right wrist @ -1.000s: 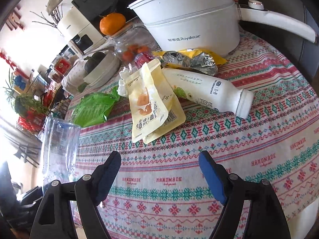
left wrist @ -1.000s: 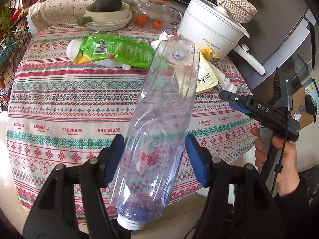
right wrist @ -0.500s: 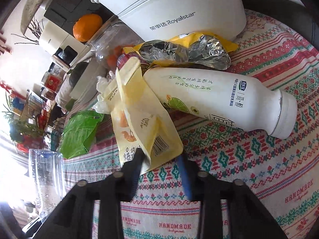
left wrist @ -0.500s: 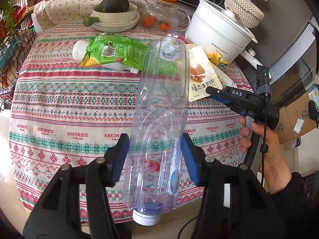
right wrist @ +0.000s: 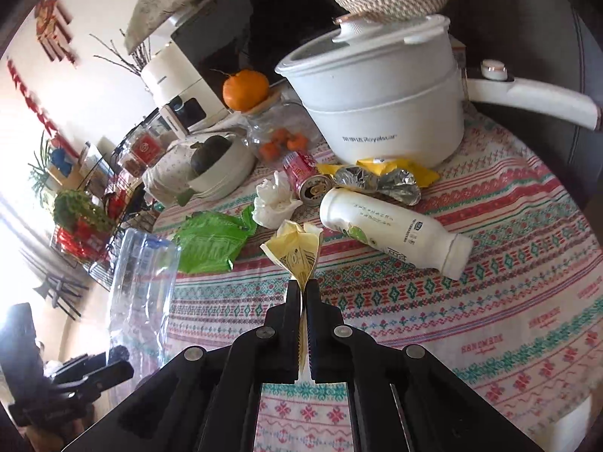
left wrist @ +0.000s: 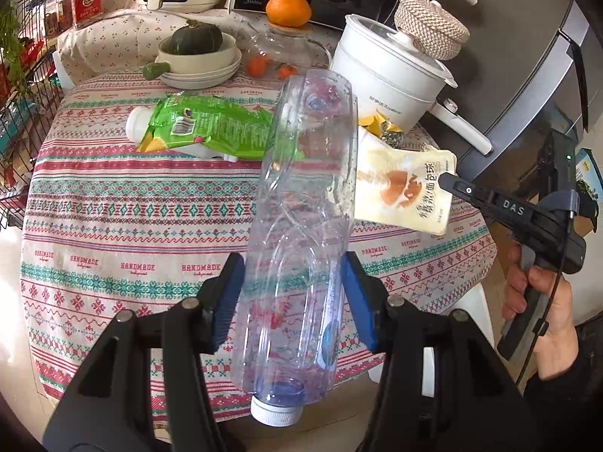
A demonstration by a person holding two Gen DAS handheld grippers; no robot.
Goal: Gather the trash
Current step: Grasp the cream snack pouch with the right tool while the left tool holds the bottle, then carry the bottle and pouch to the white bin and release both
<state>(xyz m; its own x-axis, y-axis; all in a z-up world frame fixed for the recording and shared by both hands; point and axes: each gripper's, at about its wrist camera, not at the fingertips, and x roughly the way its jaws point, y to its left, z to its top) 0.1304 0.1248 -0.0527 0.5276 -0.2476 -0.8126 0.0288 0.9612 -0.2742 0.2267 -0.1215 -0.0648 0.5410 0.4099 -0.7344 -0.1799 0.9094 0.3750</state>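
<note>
While our left gripper [left wrist: 292, 293] holds the clear plastic bottle [left wrist: 301, 233] above the tabletop [left wrist: 113, 207], cap toward the camera, its blue pads press the bottle's sides, and our right gripper [right wrist: 301, 288] has its jaws pressed together on a corner of the cream snack pouch [right wrist: 296, 252], lifted off the cloth. We cannot read the pouch's face from the right wrist view, since it folds edge-on. Behind lie a green wrapper [right wrist: 211, 241], crumpled tissue [right wrist: 273, 201], red can [right wrist: 305, 177], white drink bottle [right wrist: 392, 231], foil wrapper [right wrist: 377, 180] and white pot [right wrist: 380, 113].
</note>
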